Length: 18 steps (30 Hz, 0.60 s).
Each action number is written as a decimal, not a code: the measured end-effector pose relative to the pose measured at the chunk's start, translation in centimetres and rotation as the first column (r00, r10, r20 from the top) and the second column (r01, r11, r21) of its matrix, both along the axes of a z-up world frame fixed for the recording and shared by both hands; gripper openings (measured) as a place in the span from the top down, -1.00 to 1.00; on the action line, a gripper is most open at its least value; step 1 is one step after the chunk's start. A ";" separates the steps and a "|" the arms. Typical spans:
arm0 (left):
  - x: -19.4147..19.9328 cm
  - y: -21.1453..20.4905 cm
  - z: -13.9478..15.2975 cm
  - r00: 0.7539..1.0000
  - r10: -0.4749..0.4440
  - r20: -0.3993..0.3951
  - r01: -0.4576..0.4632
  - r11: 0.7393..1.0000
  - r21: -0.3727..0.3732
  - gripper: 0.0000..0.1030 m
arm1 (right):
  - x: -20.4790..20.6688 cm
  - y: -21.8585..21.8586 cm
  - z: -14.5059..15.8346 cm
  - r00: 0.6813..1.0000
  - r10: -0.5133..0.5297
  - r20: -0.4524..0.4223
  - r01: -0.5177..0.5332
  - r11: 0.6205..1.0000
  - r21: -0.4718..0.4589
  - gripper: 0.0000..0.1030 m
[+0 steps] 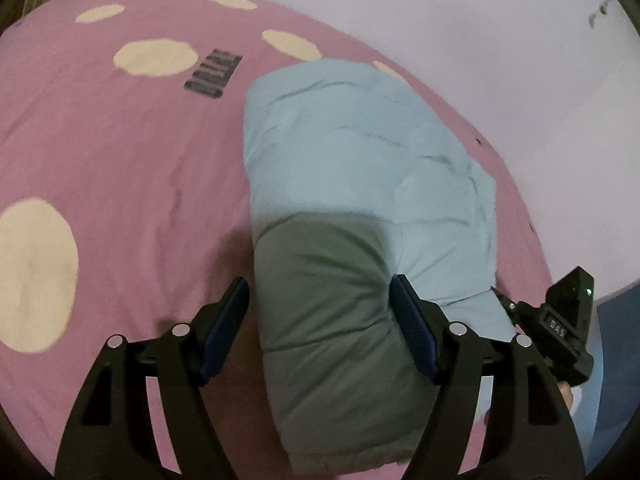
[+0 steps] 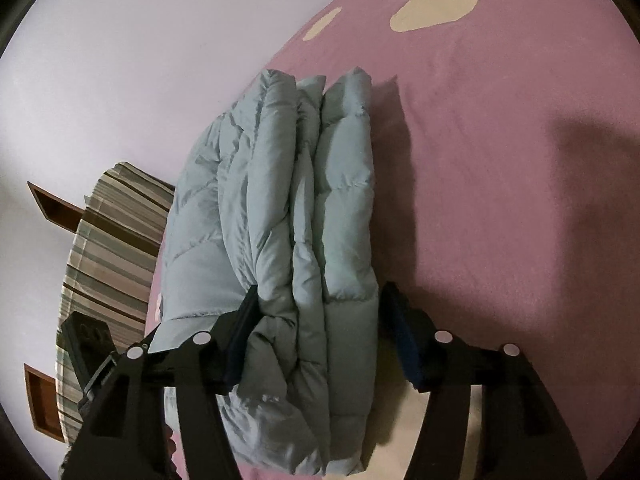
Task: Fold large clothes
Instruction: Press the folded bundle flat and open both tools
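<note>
Left wrist view: I look down along my left gripper at a pale blue padded jacket lying on a pink bedspread with cream spots. The jacket is already a compact oblong bundle, its long side running away from me toward a pale wall. My two fingers stand wide apart, one on each side of the near end of the bundle; the right finger touches the fabric, the left sits just beside it, so I judge the jaws open, not pinching. At the right edge I see part of my other gripper beside the bundle.

Right wrist view: my right gripper faces the bundle's layered edge, where I count several thick folds stacked against each other. The left finger presses into the outer layers, while the right finger stands just clear of the fabric, so I read this gripper as spread open as well. A striped cushion sits beyond the jacket, against the wall.

My judgement: the folding itself looks nearly finished, since the jacket is stacked in layers. What seems left is squeezing or squaring the bundle, then letting go
</note>
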<state>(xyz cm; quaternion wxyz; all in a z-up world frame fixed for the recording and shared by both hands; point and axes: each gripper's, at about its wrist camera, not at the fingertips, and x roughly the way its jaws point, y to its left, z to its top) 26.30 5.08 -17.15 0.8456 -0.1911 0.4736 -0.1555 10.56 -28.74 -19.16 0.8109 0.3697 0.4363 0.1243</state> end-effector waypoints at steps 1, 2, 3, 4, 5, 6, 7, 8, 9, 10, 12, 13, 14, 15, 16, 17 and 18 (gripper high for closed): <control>0.0 0.1 -0.1 1.000 0.009 -0.005 -0.009 1.000 -0.007 -0.42 | 0.1 0.1 0.1 1.000 -0.001 0.003 0.001 1.000 -0.002 -0.16; -0.1 0.2 0.0 1.000 0.017 -0.006 -0.017 1.000 -0.013 -0.42 | 0.1 0.1 0.3 1.000 -0.002 0.004 0.002 1.000 0.003 -0.17; -0.3 0.3 0.2 1.000 0.023 -0.005 -0.023 1.000 -0.014 -0.42 | 0.0 0.0 0.4 1.000 -0.005 0.003 0.005 1.000 0.016 -0.17; -0.6 0.3 0.6 1.000 0.029 -0.001 -0.029 1.000 -0.011 -0.42 | -0.2 -0.1 0.5 1.000 -0.008 -0.001 0.008 1.000 0.027 -0.18; -0.9 0.3 0.9 0.999 0.031 0.008 -0.031 1.000 -0.004 -0.42 | -0.5 0.1 0.8 1.000 -0.010 -0.003 0.010 1.000 0.027 -0.19; -1.3 0.2 1.4 0.999 0.030 0.021 -0.030 1.000 0.008 -0.42 | -0.6 0.2 1.1 1.000 -0.016 -0.002 0.016 1.000 0.022 -0.21; -1.8 0.1 1.7 0.999 0.027 0.032 -0.027 0.999 0.020 -0.44 | -0.6 0.1 1.3 1.000 -0.021 -0.001 0.021 1.000 0.017 -0.23; -2.1 -0.1 2.0 0.999 0.025 0.041 -0.026 0.999 0.032 -0.50 | -0.9 0.1 1.6 1.000 -0.024 0.000 0.024 1.000 0.012 -0.26; -2.6 -0.3 2.4 0.998 0.023 0.054 -0.025 0.999 0.048 -0.55 | -1.2 0.2 1.8 1.000 -0.026 0.003 0.026 1.000 0.006 -0.27; -2.8 -0.4 2.5 0.997 0.022 0.068 -0.026 0.998 0.058 -0.55 | -1.4 0.3 2.0 1.000 -0.025 0.006 0.025 1.000 -0.004 -0.27; -3.7 -0.9 3.2 0.995 0.018 0.097 -0.026 0.996 0.089 -0.57 | -1.8 0.7 2.6 1.000 -0.024 0.015 0.025 0.999 -0.029 -0.27; -4.1 -1.1 3.4 0.994 0.016 0.108 -0.027 0.995 0.101 -0.57 | -2.1 0.9 2.8 1.000 -0.024 0.017 0.025 0.999 -0.043 -0.27; -4.5 -1.4 3.6 0.992 0.014 0.123 -0.029 0.992 0.120 -0.58 | -2.3 1.1 2.9 1.000 -0.025 0.019 0.026 0.998 -0.052 -0.27; -4.9 -1.6 3.8 0.991 0.012 0.135 -0.030 0.990 0.137 -0.59 | -2.5 1.3 3.1 0.999 -0.025 0.022 0.026 0.998 -0.061 -0.28; -5.2 -1.8 3.9 0.990 0.009 0.141 -0.031 0.988 0.150 -0.60 | -2.7 1.5 3.2 0.999 -0.025 0.024 0.027 0.997 -0.069 -0.28; -5.6 -2.0 4.0 0.989 0.008 0.147 -0.032 0.986 0.163 -0.60 | -2.9 2.1 3.5 0.999 -0.027 0.024 0.030 0.996 -0.089 -0.28; -6.1 -2.2 4.1 0.988 0.007 0.153 -0.034 0.984 0.177 -0.60 | -3.2 2.2 3.7 0.999 -0.030 0.026 0.033 0.993 -0.109 -0.28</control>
